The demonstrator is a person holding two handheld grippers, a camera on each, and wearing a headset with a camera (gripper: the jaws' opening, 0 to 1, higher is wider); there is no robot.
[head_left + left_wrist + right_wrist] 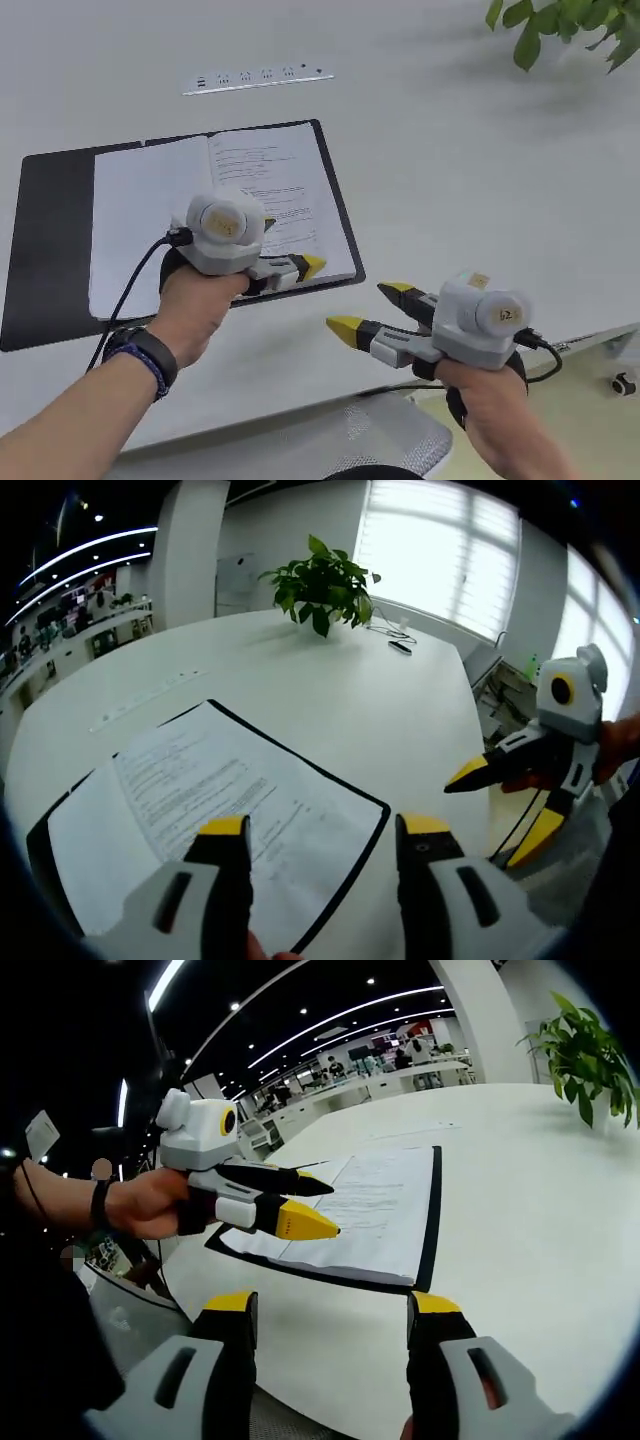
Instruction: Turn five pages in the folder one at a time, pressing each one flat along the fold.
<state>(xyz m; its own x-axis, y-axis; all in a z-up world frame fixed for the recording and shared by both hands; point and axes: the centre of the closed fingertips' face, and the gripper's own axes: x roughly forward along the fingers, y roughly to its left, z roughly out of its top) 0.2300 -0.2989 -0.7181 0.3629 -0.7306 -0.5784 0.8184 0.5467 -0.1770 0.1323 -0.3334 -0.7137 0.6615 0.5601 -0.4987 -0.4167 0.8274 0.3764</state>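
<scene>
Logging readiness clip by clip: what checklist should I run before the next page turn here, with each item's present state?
1. The folder lies open on the table: ok.
2. The left hand-held gripper is open, nothing between its jaws: ok.
3. The right hand-held gripper is open and free, to the right of the folder: ok.
4. The left hand-held gripper hovers over the lower corner of the right page: ok.
5. A page edge is gripped for turning: not ok, neither gripper holds paper.
6. Count of pages turned so far: cannot tell.
</scene>
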